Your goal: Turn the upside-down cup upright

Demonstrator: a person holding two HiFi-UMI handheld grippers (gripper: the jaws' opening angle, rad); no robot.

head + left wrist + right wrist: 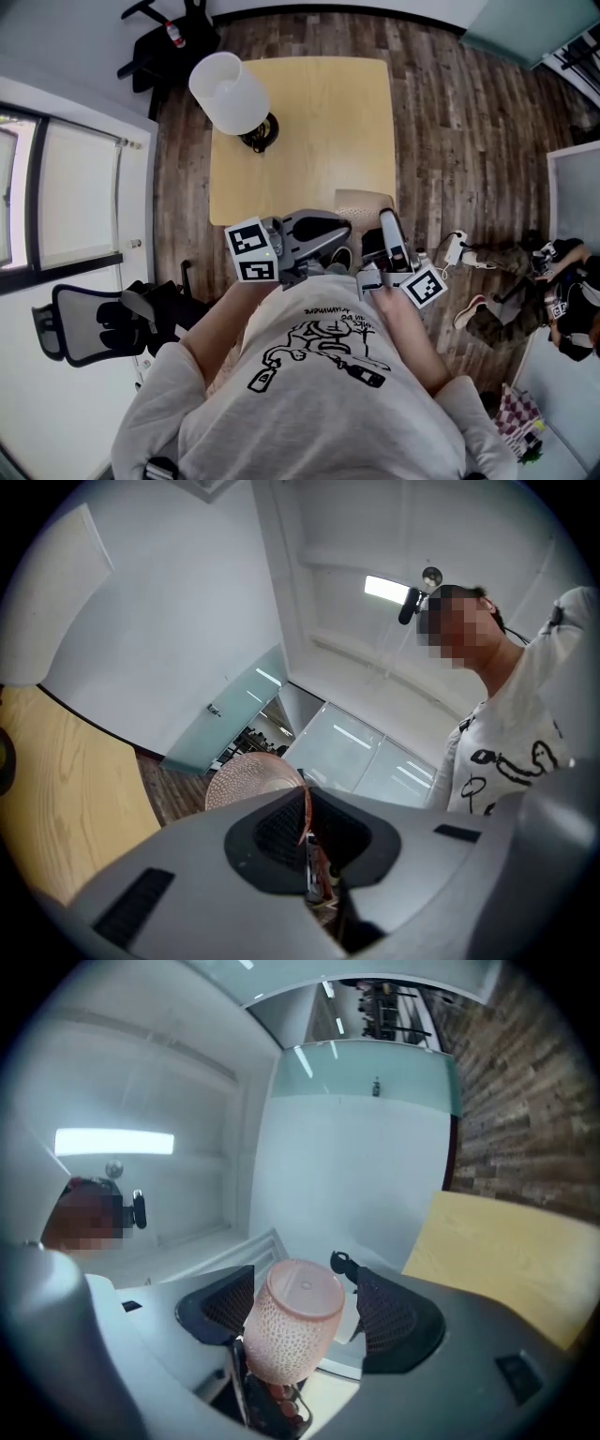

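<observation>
The cup [364, 202] is pink, translucent and dimpled. It hangs over the near edge of the wooden table [319, 122], between both grippers, close to my chest. My left gripper [319, 230] is shut on the cup's thin wall; in the left gripper view the pink rim [305, 822] is pinched between the pads, and the cup's body [253, 775] bulges beyond them. In the right gripper view the cup [291, 1330] lies between the jaws of my right gripper [295, 1283], its flat base up. Those jaws stand wide: one pad [230, 1309] is next to the cup, the other [389, 1321] is apart from it.
A lamp with a white shade [230, 92] stands at the table's far left corner. An office chair [103, 323] is at my left. A person [562, 281] sits low at the right, by a white wall panel. Wooden floor surrounds the table.
</observation>
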